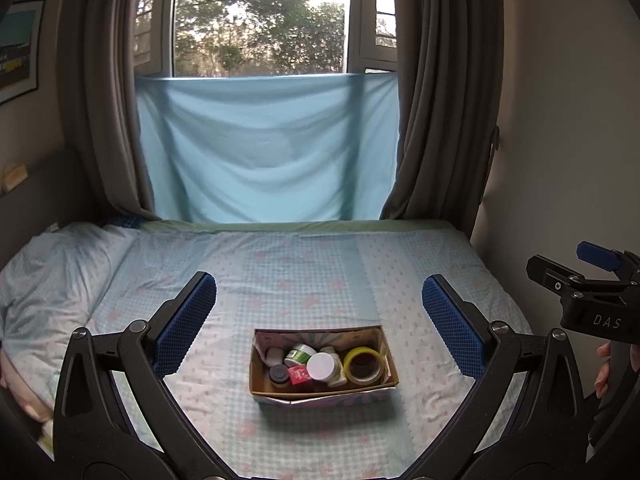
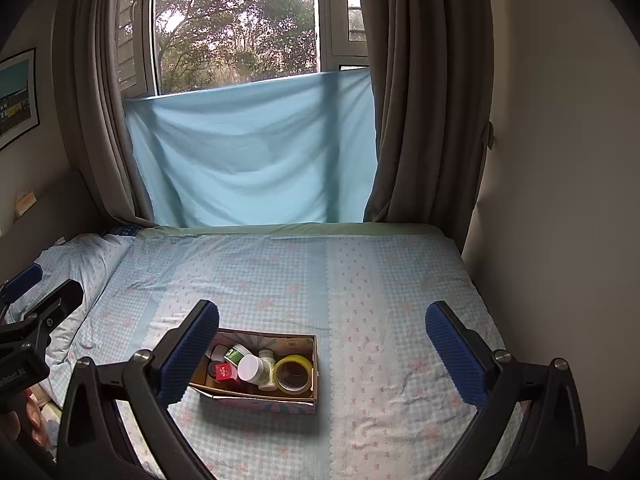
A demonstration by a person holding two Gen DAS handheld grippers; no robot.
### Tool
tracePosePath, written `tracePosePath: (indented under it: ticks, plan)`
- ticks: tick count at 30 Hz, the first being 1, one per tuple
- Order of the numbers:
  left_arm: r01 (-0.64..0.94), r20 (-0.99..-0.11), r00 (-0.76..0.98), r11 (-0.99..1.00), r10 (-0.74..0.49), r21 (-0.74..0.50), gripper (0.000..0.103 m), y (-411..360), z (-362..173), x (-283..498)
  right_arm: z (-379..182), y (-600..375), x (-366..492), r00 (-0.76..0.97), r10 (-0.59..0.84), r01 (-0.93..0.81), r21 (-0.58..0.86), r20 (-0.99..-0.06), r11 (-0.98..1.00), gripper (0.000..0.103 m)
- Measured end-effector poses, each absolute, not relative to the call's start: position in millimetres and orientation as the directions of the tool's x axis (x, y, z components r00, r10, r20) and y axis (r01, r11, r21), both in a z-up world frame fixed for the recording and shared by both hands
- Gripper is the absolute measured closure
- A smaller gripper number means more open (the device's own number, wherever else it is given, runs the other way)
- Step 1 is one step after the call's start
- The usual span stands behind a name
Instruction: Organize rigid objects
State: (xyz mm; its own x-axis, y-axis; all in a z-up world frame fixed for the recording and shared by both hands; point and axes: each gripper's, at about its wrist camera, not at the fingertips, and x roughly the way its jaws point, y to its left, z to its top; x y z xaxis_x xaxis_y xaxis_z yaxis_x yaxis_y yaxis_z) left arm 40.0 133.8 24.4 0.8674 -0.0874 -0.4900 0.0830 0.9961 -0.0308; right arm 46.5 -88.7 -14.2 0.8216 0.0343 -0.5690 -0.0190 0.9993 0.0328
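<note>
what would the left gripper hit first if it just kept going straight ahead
Probably the bedsheet beyond the cardboard box: the open left gripper seems aimed over the box, which sits low between its fingers. Depth is unclear.

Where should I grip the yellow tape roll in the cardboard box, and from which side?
Come from above. The yellow tape roll lies nearly flat at the right end of the open cardboard box, hole up, against the white-lidded bottle. Probably put one finger of the open right claw in the hole, one outside the ring.

The left tool's finger (image 2: 188, 354) hides the cardboard box's (image 2: 304, 360) left end.
</note>
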Motion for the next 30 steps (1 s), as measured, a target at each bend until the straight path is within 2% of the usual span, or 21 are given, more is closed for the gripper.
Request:
tracePosePath:
  ticks: [30]
  plan:
    - [0.107, -0.484, 0.870, 0.994, -0.096, -0.006, 0.000, 124, 23, 55, -16, -93, 66, 0.818, 0.021, 0.000, 0.036, -0.574, 0.999, 0.000]
